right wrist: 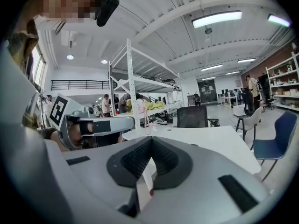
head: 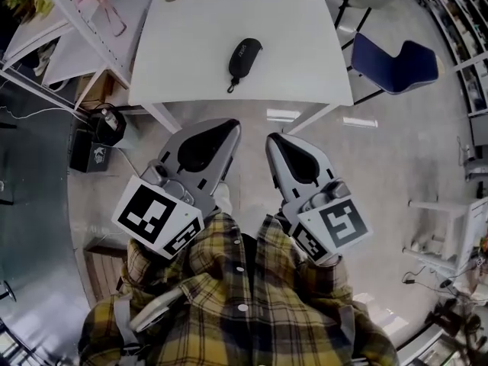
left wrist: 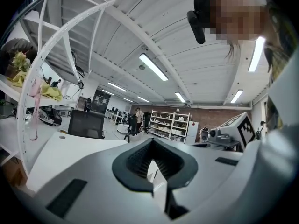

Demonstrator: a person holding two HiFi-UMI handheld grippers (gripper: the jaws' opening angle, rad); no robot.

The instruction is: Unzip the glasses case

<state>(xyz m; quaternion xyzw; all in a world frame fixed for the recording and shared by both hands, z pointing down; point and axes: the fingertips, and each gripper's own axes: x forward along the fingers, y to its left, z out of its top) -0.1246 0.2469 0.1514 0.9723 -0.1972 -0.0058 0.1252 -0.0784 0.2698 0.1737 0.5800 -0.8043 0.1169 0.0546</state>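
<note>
Grippers are being held close in front of the person's plaid shirt point(head: 229, 296), over the floor and short of the table point(head: 305, 44). The left gripper point(head: 231, 128) is showing its jaws pressed together with nothing between them. The right gripper point(head: 274, 139) is likewise showing its jaws together and empty.

Beyond them, the glasses case point(head: 244, 57) is lying flat and zipped near the middle of the table, well apart from both grippers. A small dark tab point(head: 230, 88) is trailing from its near end towards the table's front edge. Whether that is the zip pull or a carrying loop cannot be told.

Risks, as judged:
- Both sets of jaws are sitting closed, so arriving at the case without opening them is likely to nudge it rather than grip it.
- The case is resting loose on a smooth top. Pulling the zip without the other gripper pinning the body is likely to drag the whole case.
- The tab is small and lying low, so the pads are liable to slip off it.
</note>
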